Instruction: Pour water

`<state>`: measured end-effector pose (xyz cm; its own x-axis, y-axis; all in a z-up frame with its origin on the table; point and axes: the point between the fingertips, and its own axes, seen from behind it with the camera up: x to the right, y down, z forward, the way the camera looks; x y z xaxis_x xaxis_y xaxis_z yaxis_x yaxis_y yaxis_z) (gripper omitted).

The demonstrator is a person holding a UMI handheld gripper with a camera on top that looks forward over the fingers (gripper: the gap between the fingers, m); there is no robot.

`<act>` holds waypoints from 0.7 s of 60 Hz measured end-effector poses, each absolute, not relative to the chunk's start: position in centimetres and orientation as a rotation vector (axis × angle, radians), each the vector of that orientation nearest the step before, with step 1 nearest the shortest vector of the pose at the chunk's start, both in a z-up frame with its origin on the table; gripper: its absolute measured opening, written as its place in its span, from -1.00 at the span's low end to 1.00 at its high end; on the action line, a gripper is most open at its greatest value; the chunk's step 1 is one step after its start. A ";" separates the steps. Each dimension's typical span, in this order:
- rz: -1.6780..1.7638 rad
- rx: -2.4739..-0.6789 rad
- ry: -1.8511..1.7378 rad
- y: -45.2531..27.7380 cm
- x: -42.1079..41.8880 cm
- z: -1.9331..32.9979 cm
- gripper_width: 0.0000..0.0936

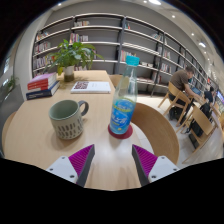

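Bottle: clear plastic bottle [124, 100], blue cap, upright on round red coaster [120, 130]
Mug: glazed green mug [68, 118], handled
Table: smooth pale wooden table [40, 150]
Gripper: gripper [113, 162] fingers spread apart, holding nothing

We see a round light wooden table [40, 140], clear plastic water bottle with blue cap [124, 98] ahead of our gripper [112, 163], grey-green ceramic mug [68, 118] left of it, open book [92, 87], leafy potted plant [70, 55] and stacked books [41, 86] beyond, shelves [120, 40] behind.
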<state>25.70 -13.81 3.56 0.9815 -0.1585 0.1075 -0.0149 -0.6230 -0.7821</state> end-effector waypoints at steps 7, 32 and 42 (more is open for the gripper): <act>-0.131 -2.258 0.109 -17.7 19.4 4.4 0.60; 0.027 -2.108 -0.029 -21.0 0.6 18.8 0.62; 0.038 -2.044 -0.027 -21.7 -2.5 23.5 0.61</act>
